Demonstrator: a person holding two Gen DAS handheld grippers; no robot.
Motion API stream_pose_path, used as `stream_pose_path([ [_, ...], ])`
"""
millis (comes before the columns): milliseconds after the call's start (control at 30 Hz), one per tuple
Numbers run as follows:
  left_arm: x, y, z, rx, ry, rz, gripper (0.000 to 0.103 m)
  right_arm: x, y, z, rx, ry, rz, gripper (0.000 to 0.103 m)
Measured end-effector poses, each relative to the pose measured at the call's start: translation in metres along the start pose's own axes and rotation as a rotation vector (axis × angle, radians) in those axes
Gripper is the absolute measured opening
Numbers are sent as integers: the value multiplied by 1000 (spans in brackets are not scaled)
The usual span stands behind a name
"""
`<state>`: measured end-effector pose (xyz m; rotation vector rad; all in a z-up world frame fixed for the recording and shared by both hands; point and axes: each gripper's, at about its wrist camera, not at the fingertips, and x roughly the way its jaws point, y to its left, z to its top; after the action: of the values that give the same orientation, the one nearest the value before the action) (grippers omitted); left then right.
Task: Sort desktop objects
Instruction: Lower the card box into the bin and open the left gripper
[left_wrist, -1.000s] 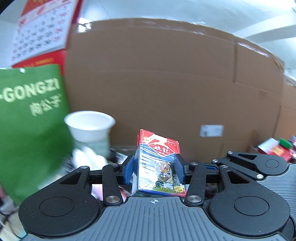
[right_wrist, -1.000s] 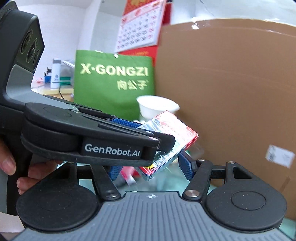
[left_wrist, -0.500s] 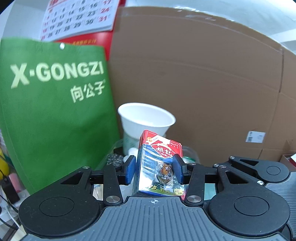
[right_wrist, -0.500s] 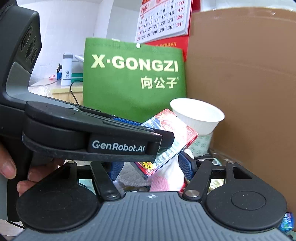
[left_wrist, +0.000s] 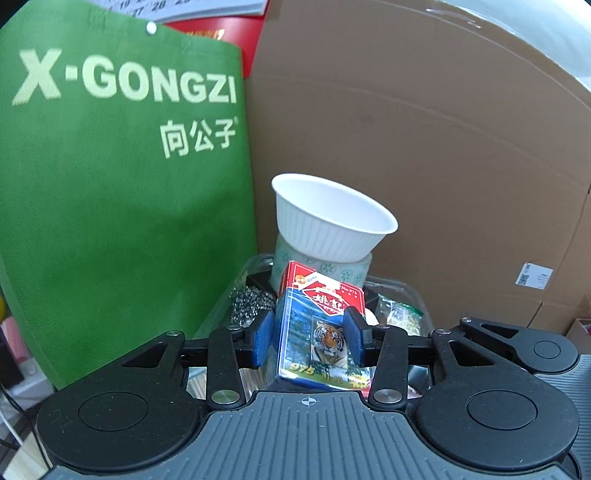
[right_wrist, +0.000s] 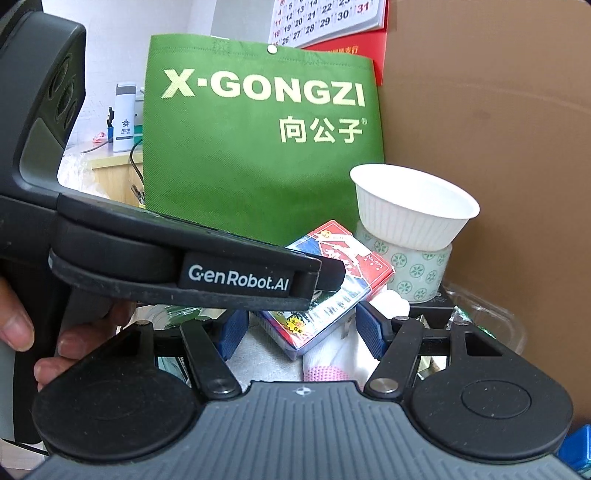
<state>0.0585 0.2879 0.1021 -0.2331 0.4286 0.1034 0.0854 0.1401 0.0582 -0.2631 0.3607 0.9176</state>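
A pack of playing cards (left_wrist: 319, 328), red on top with a tiger on its blue front, stands upright between the blue pads of my left gripper (left_wrist: 310, 341). Both pads still touch its sides while the jaws are opening. The pack hangs over a clear plastic tray (left_wrist: 413, 295). In the right wrist view the same pack (right_wrist: 332, 288) tilts under the left gripper's black housing (right_wrist: 236, 280). My right gripper (right_wrist: 301, 328) is open just below and in front of the pack, with nothing gripped.
In the tray a white ribbed bowl (left_wrist: 332, 221) sits on a roll of patterned tape (right_wrist: 417, 269), beside a steel scourer (left_wrist: 249, 302). A white glove (right_wrist: 343, 347) lies below. A green bag (left_wrist: 110, 184) stands left, a cardboard wall (left_wrist: 443, 147) behind. A hand (right_wrist: 14, 325) holds the left grip.
Both grippers swung left towards the green bag and the white bowl and sank a little, carrying the card pack over the tray. The bowl now sits close behind the pack.
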Motion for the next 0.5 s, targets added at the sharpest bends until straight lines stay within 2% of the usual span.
stream_pose_path([
  [33, 0, 1, 0, -13, 5, -11, 59, 0, 0, -1, -2, -1, -5, 70],
  [67, 0, 1, -1, -22, 10, -12, 60, 0, 0, -1, -6, -4, -10, 71],
  [100, -1, 0, -2, -25, 9, -9, 64, 0, 1, -2, -12, -6, -16, 71],
  [233, -8, -5, -3, -21, -27, 15, 89, -3, 0, -5, -16, -13, -41, 77],
  [333, -15, -8, -3, -6, -59, 17, 99, -7, -3, -7, -3, -26, -68, 88],
  [400, -18, -12, -4, 8, -71, 21, 103, -10, -4, -8, 3, -32, -71, 90],
  [500, -21, -19, -6, 37, -77, 27, 103, -16, -6, -10, 20, -44, -79, 97],
])
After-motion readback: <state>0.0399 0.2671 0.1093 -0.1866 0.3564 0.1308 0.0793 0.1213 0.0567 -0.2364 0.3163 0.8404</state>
